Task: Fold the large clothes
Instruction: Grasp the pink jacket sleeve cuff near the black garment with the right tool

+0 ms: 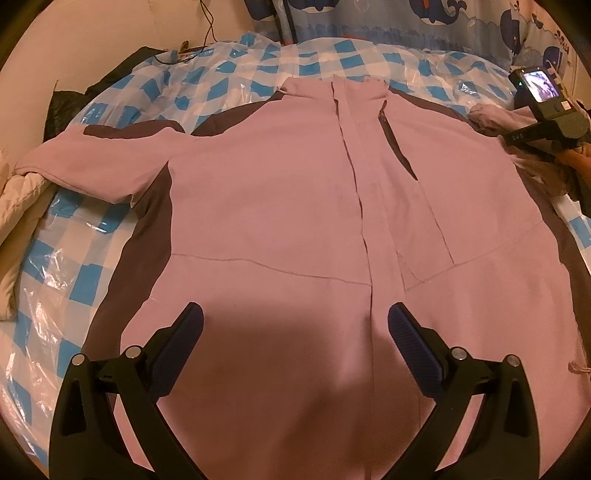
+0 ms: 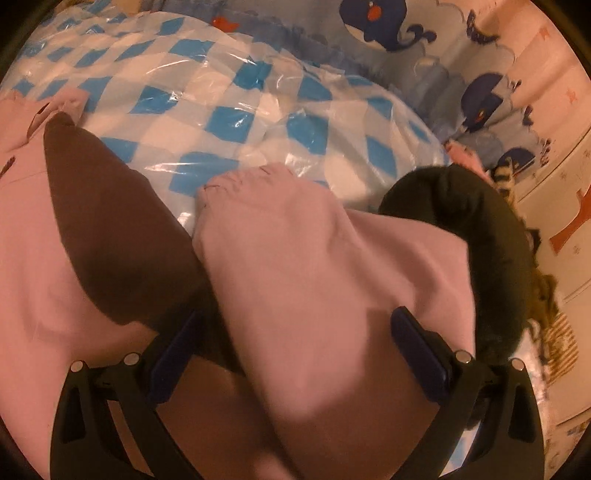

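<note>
A large pink jacket (image 1: 280, 192) with dark grey side panels lies front up, spread flat on the bed, collar at the far end. Its left sleeve (image 1: 96, 162) stretches out to the left. My left gripper (image 1: 295, 310) hovers open over the jacket's lower front, with nothing between its fingers. At the far right of the left wrist view, the body of my right gripper with its small screen (image 1: 541, 88) sits by the bunched right sleeve. In the right wrist view my right gripper (image 2: 295, 315) is open, and the pink right sleeve (image 2: 288, 240) lies between its fingers, cuff (image 2: 240, 181) pointing away.
The bed cover (image 1: 236, 70) is blue-and-white check under clear plastic. Whale-print bedding (image 1: 406, 18) lines the head end. A white quilt (image 1: 14, 206) and a black item (image 1: 66, 107) lie off the left edge. A dark rounded padded thing (image 2: 491, 240) sits right of the sleeve.
</note>
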A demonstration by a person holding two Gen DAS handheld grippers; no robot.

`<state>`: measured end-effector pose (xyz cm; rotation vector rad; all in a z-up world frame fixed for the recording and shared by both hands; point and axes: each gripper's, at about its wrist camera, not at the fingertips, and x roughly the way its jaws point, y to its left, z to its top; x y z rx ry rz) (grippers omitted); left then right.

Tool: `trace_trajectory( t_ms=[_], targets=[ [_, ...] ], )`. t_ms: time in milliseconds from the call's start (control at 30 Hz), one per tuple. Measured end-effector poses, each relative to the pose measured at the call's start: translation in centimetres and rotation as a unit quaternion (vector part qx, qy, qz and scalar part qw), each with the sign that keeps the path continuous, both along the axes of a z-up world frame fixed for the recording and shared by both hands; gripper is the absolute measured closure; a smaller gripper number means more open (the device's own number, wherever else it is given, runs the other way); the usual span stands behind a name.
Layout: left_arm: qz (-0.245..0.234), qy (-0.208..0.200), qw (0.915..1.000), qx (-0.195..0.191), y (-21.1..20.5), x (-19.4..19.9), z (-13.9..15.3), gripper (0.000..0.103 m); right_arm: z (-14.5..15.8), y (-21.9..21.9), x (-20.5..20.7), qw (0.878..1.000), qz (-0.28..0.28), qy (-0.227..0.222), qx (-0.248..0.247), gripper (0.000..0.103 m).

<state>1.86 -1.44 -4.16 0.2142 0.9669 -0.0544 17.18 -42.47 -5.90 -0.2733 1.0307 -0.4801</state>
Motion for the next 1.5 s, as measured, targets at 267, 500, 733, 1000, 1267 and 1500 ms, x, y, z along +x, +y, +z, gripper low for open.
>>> trace_trajectory(
  t_ms=[267, 500, 733, 1000, 1267, 1500],
  targets=[
    [-0.004, 0.007, 1.0, -0.002, -0.1, 0.2, -0.5, 0.006, 3.4, -3.3, -2.9, 0.985, -0.022, -0.083, 0.149, 0.089],
    [-0.009, 0.007, 0.9999, -0.001, -0.5, 0.0, -0.6, 0.006, 12.3, -7.9, -12.0, 0.929, -0.023, -0.26, 0.263, 0.089],
    [-0.017, 0.005, 0.9998, 0.005, -1.3, -0.2, -0.7, 0.006, 15.5, -16.4, -22.1, 0.86, -0.087, -0.371, 0.338, 0.089],
    [-0.019, 0.01, 0.9998, -0.003, -1.5, -0.2, -0.8, 0.006, 7.9, -24.1, -28.6, 0.786, -0.21, -0.385, 0.435, 0.089],
    [-0.019, 0.014, 0.9996, -0.011, -1.1, 0.0, -0.9, 0.006, 0.8, -25.9, -31.5, 0.731, -0.312, -0.354, 0.492, 0.061],
    [-0.024, 0.031, 0.9971, -0.065, 0.0, 0.1, -0.4, 0.006, 6.1, -22.7, -35.1, 0.802, -0.286, -0.356, 0.386, 0.049]
  ],
)
